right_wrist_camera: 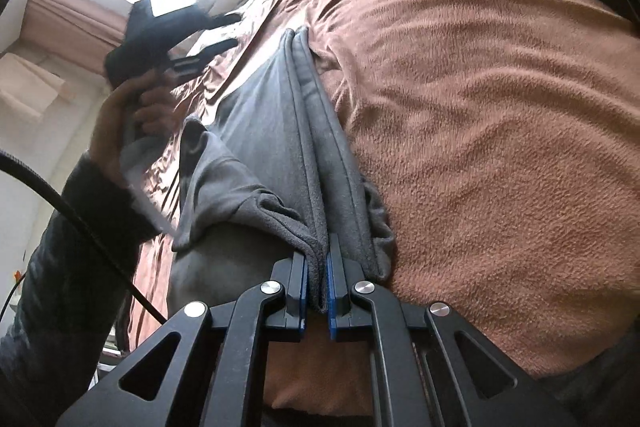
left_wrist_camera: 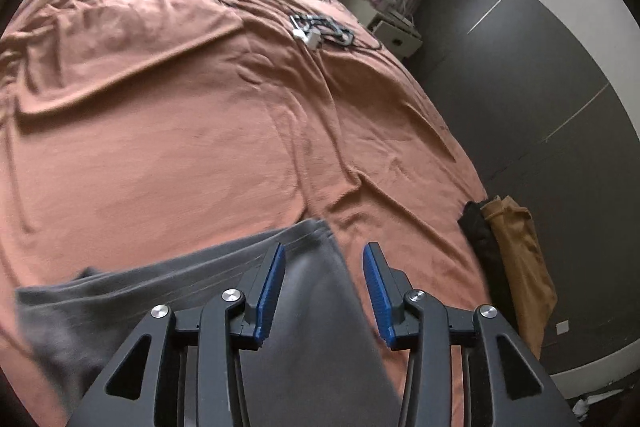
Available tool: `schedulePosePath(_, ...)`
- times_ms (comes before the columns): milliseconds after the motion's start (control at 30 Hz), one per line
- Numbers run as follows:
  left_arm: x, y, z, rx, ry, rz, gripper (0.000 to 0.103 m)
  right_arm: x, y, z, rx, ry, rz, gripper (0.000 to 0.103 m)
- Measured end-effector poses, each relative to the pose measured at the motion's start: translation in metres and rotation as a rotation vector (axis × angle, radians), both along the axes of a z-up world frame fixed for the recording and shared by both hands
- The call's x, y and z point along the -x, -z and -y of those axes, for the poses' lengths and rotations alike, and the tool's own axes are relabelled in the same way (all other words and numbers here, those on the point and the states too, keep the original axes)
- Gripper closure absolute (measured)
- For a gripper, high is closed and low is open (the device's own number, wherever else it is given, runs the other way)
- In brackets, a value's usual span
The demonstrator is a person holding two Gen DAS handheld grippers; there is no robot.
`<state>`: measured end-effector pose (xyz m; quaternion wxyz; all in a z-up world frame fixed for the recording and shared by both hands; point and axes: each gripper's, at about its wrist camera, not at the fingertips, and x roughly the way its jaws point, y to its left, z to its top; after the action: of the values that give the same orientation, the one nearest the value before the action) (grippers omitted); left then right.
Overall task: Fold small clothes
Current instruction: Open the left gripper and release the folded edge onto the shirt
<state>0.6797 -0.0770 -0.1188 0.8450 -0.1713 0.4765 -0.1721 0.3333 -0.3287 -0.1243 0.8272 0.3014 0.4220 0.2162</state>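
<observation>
**Grey garment on the rust bedspread, one end pinched**

Left wrist view: the grey garment [left_wrist_camera: 304,307] lies at the near edge of the rust-orange bedspread [left_wrist_camera: 180,131], soft and fleecy, with a stitched hem at its far corner and a longer part trailing off to the left. The left gripper [left_wrist_camera: 324,291] stands partly spread above it, blue pads [left_wrist_camera: 272,291] apart with the cloth seen between them, neither pad pressing on it. Further up the bed a tangle of dark cable with a white plug [left_wrist_camera: 320,31] rests on the cover. At the bed's right edge a black cloth [left_wrist_camera: 480,235] and a tan one [left_wrist_camera: 520,259] hang down beside the dark floor [left_wrist_camera: 540,75]. A small white bedside unit [left_wrist_camera: 394,27] stands beyond.

Right wrist view: the right gripper [right_wrist_camera: 317,287] is closed tight on a folded edge of the grey garment [right_wrist_camera: 272,131], several layers stacked between the blue pads. The cloth runs away from the jaws in a long narrow fold across the bedspread [right_wrist_camera: 480,115], with a loose flap bulging to the left. On the left a hand [right_wrist_camera: 120,119] holds the other gripper [right_wrist_camera: 216,35] raised over the bed, a black cable [right_wrist_camera: 80,227] crossing a dark sleeve [right_wrist_camera: 52,287].
</observation>
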Motion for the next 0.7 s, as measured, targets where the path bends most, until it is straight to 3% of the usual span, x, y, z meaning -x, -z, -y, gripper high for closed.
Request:
schedulePosePath(233, 0.068, -0.024, -0.052, -0.025, -0.035, 0.003, 0.046, 0.002, -0.002, 0.000, 0.012, 0.012, 0.002, 0.100)
schedulePosePath(433, 0.121, -0.005, -0.089, -0.057, -0.060, -0.078, 0.046, 0.003, -0.005, 0.001, 0.034, 0.010, 0.001, 0.100)
schedulePosePath(700, 0.174, 0.025, -0.098, 0.013, -0.041, -0.167, 0.046, 0.006, -0.019, 0.005, 0.055, 0.026, 0.018, 0.100)
